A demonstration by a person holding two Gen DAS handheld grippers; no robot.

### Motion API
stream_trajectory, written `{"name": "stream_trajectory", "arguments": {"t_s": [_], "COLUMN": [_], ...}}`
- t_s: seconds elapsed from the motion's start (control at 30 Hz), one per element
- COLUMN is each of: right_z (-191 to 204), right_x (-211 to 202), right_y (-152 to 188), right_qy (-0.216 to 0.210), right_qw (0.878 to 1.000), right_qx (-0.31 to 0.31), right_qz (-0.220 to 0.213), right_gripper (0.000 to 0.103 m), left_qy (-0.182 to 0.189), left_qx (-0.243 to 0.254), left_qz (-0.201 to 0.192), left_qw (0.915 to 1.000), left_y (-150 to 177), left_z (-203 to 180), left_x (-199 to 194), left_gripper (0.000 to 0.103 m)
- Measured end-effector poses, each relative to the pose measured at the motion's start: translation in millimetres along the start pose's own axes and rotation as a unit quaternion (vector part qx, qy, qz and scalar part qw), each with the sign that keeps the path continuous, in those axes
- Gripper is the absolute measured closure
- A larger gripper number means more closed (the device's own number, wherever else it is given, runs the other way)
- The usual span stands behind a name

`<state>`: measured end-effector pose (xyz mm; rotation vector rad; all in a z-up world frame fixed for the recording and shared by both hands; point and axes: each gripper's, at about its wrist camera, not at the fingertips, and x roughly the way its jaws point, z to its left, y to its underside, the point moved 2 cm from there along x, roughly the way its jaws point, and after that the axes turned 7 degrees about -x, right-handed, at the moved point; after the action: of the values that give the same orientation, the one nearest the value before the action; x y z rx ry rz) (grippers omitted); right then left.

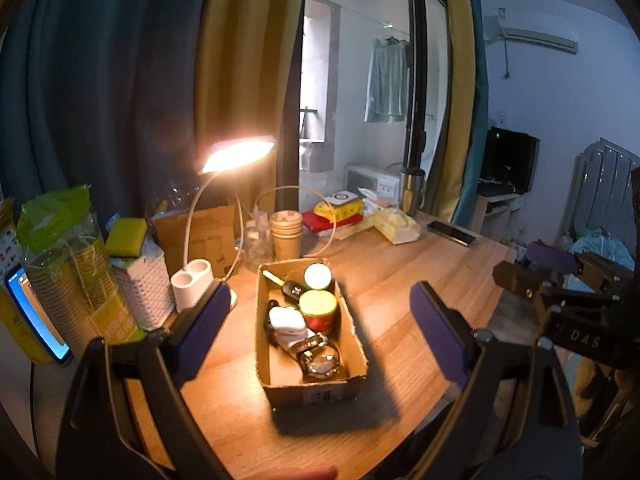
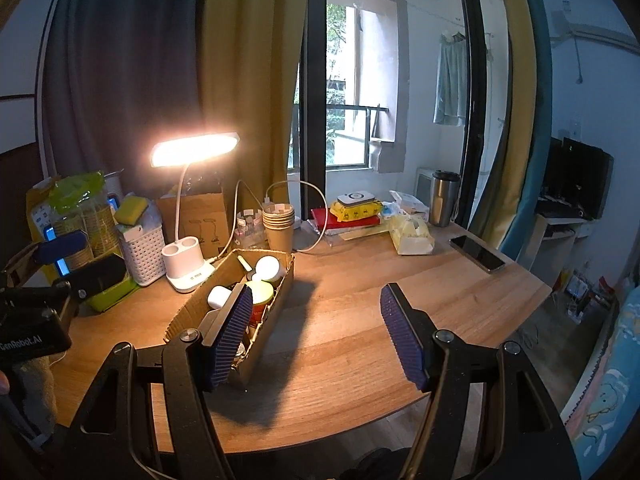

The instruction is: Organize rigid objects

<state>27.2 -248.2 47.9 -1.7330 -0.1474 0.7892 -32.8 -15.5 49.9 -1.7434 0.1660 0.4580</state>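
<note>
Open brown corrugated cardboard box (image 1: 316, 390), oblong, low-walled, torn along its rims, standing on the wooden table (image 1: 400, 276) under lamplight. Inside, from far end to near: white round-topped object (image 1: 318, 276), glare-washed, kind not discernible; black car key with bare metal blade (image 1: 289, 289); small round tin with yellow-green lid and red wall (image 1: 319, 310); white rounded-rectangular case (image 1: 286, 323); silver metal wristwatch with link band (image 1: 318, 358) against the near wall. Contents packed close, several touching.

Left tool (image 1: 316, 322), blue ribbed pads spread wide to either side of the box, nothing gripped, no contact with box visible. Right tool (image 2: 324, 334), pads likewise well apart and empty, set over bare table just right of the box; left pad overlapping the box wall in right wrist view, contact not discernible.

Behind the box: lit white gooseneck desk lamp (image 1: 236, 152) with two-hole base, stack of brown paper cups (image 1: 285, 236), white woven plastic basket (image 1: 146, 292). Farther right: yellow tissue pack (image 1: 396, 228), steel travel mug (image 1: 412, 190), dark smartphone (image 1: 451, 233) lying flat.
</note>
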Motion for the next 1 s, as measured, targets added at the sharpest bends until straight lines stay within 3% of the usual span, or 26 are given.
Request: {"name": "stream_trajectory", "arguments": {"t_s": [1.0], "right_z": [2.9], "right_x": [8.5], "right_y": [6.0], "right_qy": [-0.007], "right_qw": [1.000], "right_qx": [-0.002], "right_qz": [0.013], "right_gripper": [0.033], "left_qy": [0.009], "left_qx": [0.015], "left_qz": [-0.002], "left_qw": [0.9998], "left_y": [2.6], "left_z": [-4.7], "left_x": [2.1], "left_gripper": [0.011]}}
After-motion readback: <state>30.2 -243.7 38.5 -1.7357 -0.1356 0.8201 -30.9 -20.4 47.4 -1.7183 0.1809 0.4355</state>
